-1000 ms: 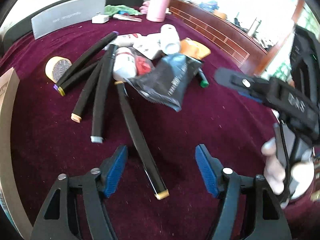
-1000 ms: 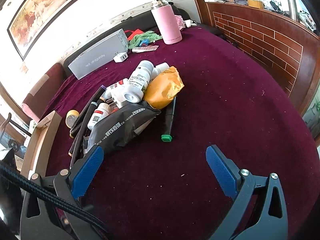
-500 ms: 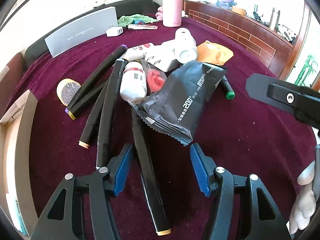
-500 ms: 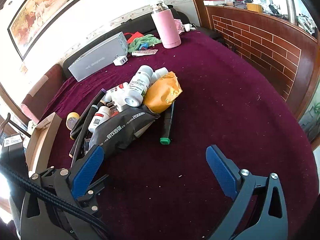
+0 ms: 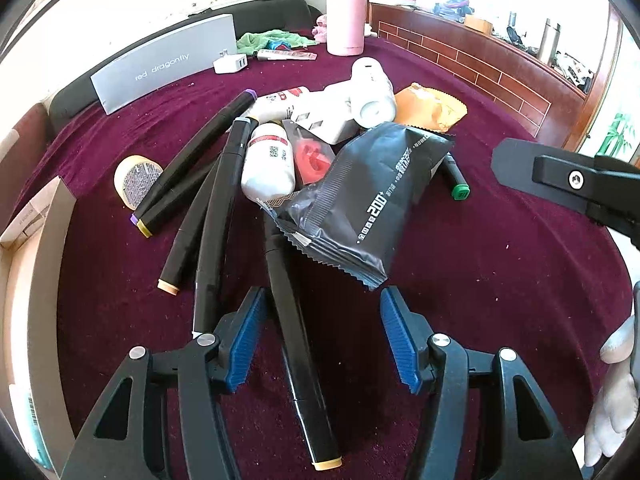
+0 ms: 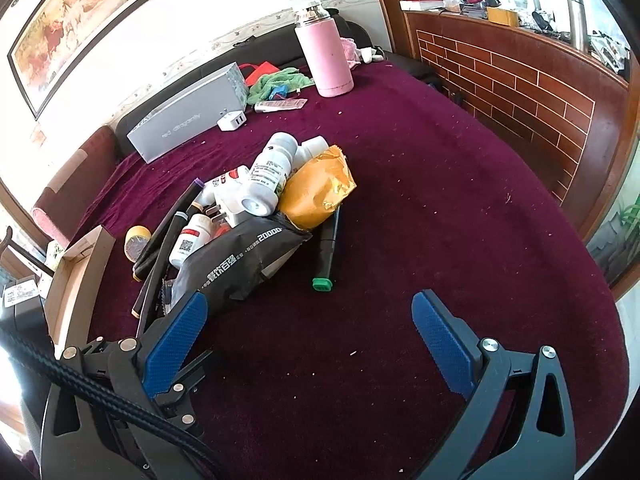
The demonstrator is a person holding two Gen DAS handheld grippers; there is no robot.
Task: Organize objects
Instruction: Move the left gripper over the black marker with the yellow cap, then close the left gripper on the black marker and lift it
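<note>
black marker (image 5: 298, 344) lies between the wide-open left gripper (image 5: 320, 344) pads, long axis running 12 to 6 o'clock, while the right gripper (image 6: 316, 340) hangs open, empty.

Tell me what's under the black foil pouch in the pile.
The black foil pouch lies over the upper end of a long black marker, and overlaps a red item and the green-capped marker. Anything else beneath it is covered.

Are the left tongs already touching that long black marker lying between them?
Apart. The left wrist view shows the left tongs open, with maroon cloth visible between each blue pad and the long black marker.
</note>
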